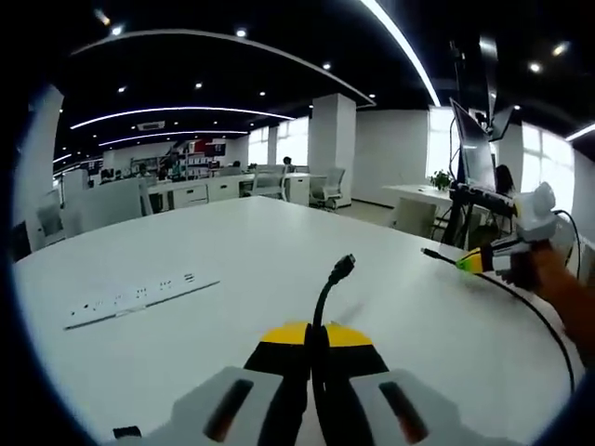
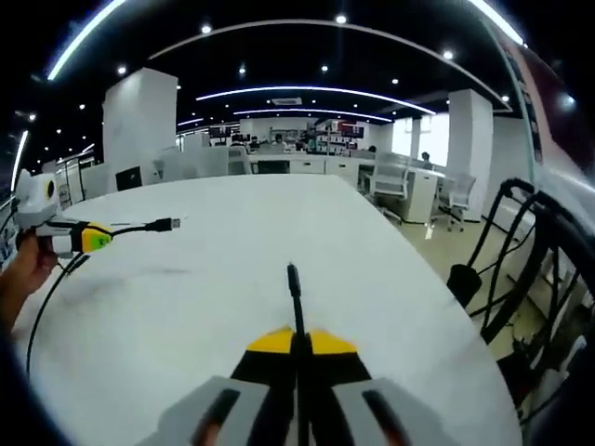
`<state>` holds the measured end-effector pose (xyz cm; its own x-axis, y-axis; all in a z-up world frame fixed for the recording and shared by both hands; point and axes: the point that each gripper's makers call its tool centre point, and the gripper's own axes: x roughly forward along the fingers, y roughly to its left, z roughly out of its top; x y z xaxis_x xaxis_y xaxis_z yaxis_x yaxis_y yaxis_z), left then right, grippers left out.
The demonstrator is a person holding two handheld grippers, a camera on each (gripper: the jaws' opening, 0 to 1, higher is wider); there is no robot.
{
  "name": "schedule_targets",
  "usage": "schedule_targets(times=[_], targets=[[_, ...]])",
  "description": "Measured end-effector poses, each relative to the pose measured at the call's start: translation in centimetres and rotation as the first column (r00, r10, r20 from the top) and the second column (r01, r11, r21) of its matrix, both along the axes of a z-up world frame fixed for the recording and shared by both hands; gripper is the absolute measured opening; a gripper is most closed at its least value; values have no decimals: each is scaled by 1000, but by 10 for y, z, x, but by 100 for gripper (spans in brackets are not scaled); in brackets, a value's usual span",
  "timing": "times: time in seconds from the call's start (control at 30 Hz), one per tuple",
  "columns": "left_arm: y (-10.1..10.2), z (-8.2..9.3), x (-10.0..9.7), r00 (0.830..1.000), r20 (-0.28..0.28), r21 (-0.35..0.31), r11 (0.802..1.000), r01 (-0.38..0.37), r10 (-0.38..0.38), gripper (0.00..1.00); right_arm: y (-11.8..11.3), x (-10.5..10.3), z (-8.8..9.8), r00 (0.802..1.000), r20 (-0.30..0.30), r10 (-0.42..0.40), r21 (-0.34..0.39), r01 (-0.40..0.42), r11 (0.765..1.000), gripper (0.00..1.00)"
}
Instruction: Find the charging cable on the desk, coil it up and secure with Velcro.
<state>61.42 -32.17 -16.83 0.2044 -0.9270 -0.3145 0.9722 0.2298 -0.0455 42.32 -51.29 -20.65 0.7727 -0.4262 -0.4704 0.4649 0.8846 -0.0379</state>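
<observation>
The black cable is being pinched at both ends: one end by the left claw at bottom centre of the left gripper view, the other by the right claw at bottom centre of the right gripper view. It is being held above the white counter, where a power strip is lying at lower left.

We see a wide white desk, a white power strip lying flat on it, a small dark object at its near edge, perhaps a clip
</observation>
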Motion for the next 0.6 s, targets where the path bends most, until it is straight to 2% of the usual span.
schedule_targets(times=[0.4,0.6], targets=[[31,11,8,1000,15,7,1000,24,-24,4,17,18,4,997,-18,74,-16,-74,997,4],[37,15,11,998,35,20,999,47,-47,5,27,30,7,994,-18,109,-7,-109,994,4]])
